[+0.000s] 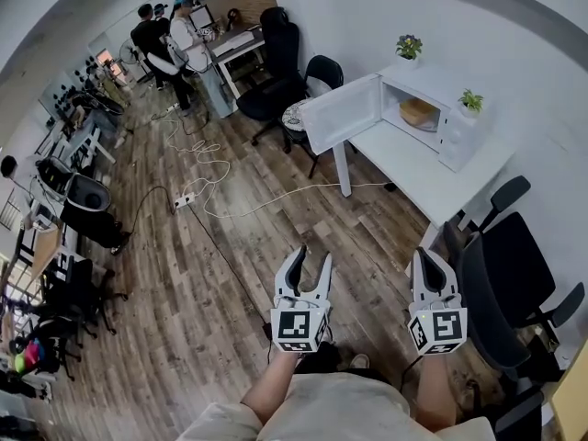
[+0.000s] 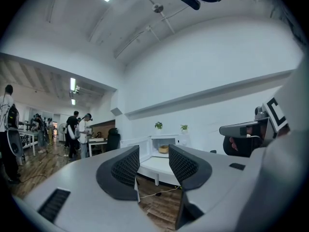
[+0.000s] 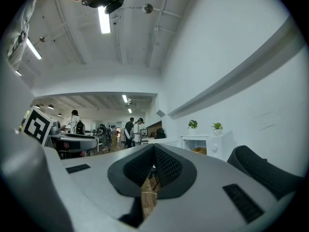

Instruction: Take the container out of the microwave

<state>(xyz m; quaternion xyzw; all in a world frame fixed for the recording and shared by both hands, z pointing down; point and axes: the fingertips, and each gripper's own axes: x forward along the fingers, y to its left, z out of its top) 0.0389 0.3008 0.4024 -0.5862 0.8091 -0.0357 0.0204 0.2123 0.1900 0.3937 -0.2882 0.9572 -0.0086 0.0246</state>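
None of the removal was done; the container (image 1: 419, 112) sat inside the open microwave (image 1: 457, 141) on the tabletop (image 1: 413, 169), well apart from the left claw (image 1: 310, 257), spread wide and empty; the right claw (image 1: 432, 257) was pressed together on nothing.

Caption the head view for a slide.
Left gripper open, right gripper shut, both far from the open microwave holding a tan container.

Your right gripper (image 3: 154, 152) has its jaws closed together, with nothing between them. Beyond it to the right, the white microwave (image 3: 215, 144) stands with its door open, the tan container (image 3: 199, 150) inside and two small plants (image 3: 193, 124) on top.
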